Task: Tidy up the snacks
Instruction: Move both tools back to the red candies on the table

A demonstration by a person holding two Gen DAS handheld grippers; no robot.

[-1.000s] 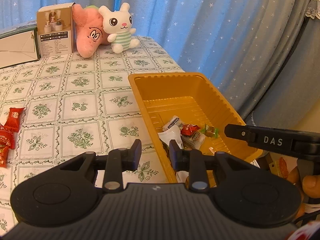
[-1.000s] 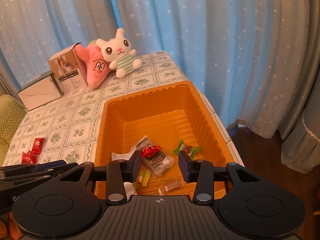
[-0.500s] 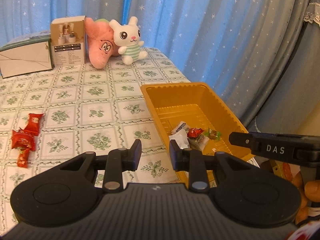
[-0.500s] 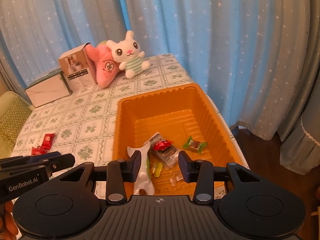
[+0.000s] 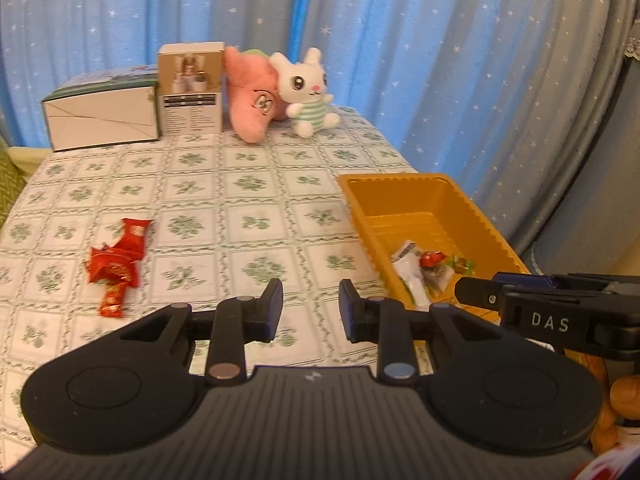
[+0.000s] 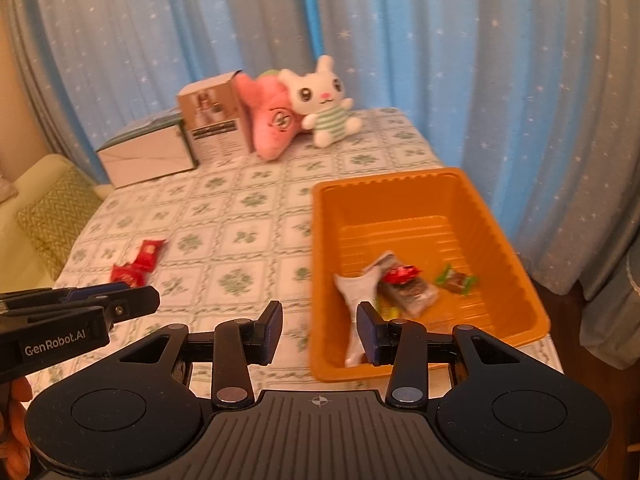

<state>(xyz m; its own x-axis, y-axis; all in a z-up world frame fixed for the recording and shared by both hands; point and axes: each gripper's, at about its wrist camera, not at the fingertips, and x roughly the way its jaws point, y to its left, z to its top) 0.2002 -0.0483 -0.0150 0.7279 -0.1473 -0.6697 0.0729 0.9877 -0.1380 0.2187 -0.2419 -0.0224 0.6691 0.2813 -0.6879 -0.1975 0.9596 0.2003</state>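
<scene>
An orange tray [image 6: 400, 178] stands at the table's right edge and holds several snacks: a white packet [image 6: 356, 292], a red candy [image 6: 400, 274], a clear packet [image 6: 412, 296] and a green-wrapped sweet [image 6: 456, 280]. My right gripper [image 6: 320, 322] hovers open and empty above the tray's near left corner. My left gripper [image 5: 310, 306] is also open and empty, over the tablecloth left of the tray [image 5: 400, 178]. Red-wrapped snacks [image 5: 120, 256] lie on the cloth to the left, and show as red wrappers [image 6: 138, 264] in the right wrist view.
At the table's far end stand a white box [image 5: 100, 116], a brown carton [image 5: 190, 88], a pink plush [image 5: 252, 96] and a white bunny plush [image 5: 308, 96]. Blue starred curtains hang behind. A chair with a green cushion [image 6: 56, 216] is beside the table's left edge.
Both grippers have drawn back and risen from the tray, which now looks smaller and farther. The red wrappers on the cloth have come fully into view. Jaws kept the same gap.
</scene>
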